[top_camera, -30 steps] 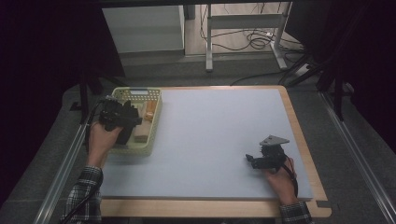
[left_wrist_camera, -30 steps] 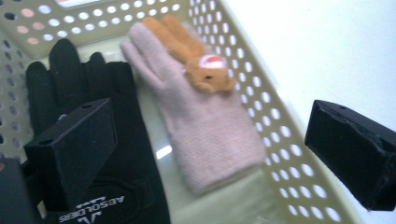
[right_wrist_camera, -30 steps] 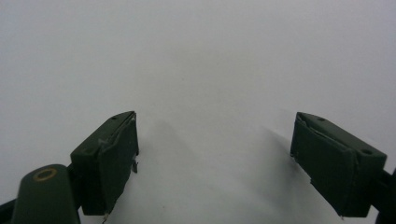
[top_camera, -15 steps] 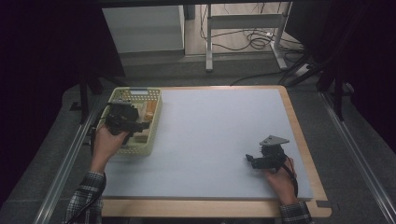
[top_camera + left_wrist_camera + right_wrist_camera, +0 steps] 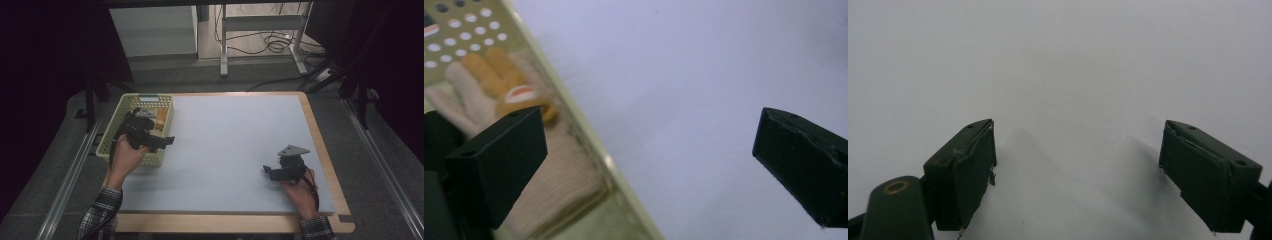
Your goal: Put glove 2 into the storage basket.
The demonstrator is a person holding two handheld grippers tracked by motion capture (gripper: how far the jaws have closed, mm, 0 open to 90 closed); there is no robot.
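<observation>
High view: I log the left hand-held gripper [image 5: 167, 142] at the right rim of the yellow basket [image 5: 113, 134], jaws out over the pale counter [image 5: 235, 140], further out of the basket than a second ago; the right hand-held gripper [image 5: 268, 172] rests unmoved near the counter's right edge, dark room and cabled floor beyond. Left gripper view: jaws spread wide, empty, straddling the basket wall, a beige glove [image 5: 549, 180] with orange fingers lying inside. Right gripper view: jaws wide apart over bare counter, nothing held.
</observation>
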